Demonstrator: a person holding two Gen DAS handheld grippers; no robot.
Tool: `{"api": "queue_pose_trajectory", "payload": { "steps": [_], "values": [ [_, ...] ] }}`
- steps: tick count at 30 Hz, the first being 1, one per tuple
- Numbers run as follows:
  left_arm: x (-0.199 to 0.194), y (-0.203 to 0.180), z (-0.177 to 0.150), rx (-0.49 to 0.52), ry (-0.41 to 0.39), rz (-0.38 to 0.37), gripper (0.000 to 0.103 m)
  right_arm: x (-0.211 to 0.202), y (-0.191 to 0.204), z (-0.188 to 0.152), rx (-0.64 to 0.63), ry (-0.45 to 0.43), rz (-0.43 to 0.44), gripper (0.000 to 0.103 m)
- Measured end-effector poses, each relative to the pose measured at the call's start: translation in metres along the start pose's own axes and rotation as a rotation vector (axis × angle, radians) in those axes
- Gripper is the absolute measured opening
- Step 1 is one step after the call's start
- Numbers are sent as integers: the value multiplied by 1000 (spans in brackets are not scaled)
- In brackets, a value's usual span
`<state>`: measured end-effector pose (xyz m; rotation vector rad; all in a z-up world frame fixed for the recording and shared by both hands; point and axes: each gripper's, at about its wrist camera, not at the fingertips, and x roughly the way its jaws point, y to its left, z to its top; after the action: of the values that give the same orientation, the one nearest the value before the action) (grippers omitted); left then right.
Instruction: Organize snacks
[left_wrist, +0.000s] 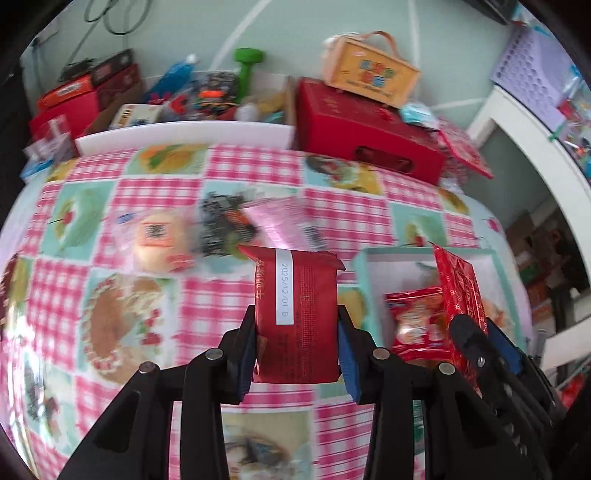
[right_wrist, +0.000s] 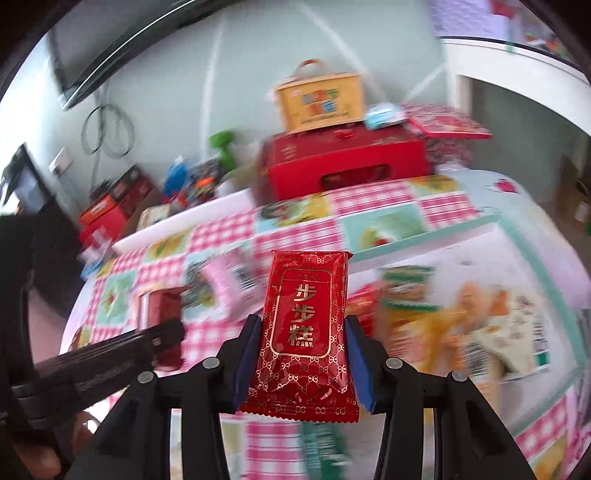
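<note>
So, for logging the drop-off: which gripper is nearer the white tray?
Right. The right gripper hangs at the white tray; the left gripper is beside it, over the tablecloth.

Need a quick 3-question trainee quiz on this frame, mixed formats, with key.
1. True or false: the left hand-held gripper is shut on a dark red snack packet.
2. Multiple choice: the patterned red packet in the right hand-held gripper is (A) lying flat on the table, (B) held upright between the fingers, (C) inside the red gift box.
3. Fill in: the white tray with a mint rim already holds other ____.

Key: 1 true; 2 B; 3 snacks.
</note>
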<state>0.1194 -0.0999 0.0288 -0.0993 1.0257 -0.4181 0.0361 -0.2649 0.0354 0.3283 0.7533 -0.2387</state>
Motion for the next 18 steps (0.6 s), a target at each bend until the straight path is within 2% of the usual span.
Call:
{"api": "queue_pose_trajectory", "payload": {
  "steps": [2, 8, 13, 18],
  "values": [
    [2, -11, 3, 17, -4, -34, 40, 0, -17, 3, 35, -1, -31, 48],
    [23, -42, 8, 109, 5, -19, 40, -1, -59, 7, 126, -3, -79, 48],
    [46, -58, 10, 156, 3, 13, 40, 1, -70, 7, 145, 4, -83, 48],
    [61, -78, 4, 211, 1, -4, 41, 4, -76, 5, 153, 14, -88, 48]
  ]
}}
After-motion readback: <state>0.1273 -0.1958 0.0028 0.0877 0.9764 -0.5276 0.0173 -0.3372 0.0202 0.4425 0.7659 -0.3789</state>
